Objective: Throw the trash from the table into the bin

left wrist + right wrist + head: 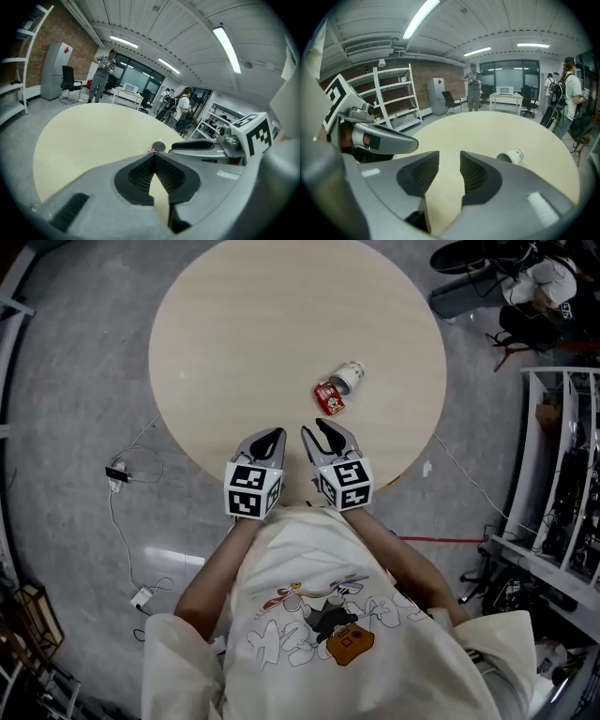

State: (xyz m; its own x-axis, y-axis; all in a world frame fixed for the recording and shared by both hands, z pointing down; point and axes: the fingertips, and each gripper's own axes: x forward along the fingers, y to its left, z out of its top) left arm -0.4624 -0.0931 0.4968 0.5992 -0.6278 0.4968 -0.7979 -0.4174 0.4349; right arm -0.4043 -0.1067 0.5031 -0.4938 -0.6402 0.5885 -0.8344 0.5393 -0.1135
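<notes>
White cup (349, 377) and red wrapper (329, 397) lie at one o'clock of the part-open, empty right hand-held gripper (322, 430); left hand-held gripper (271, 436) closed, empty.

Open tabletop (244, 334) around cup (350, 377), wrapper (329, 397)

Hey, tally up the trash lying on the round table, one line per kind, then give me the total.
paper cup: 1
red wrapper: 1
total: 2
</notes>
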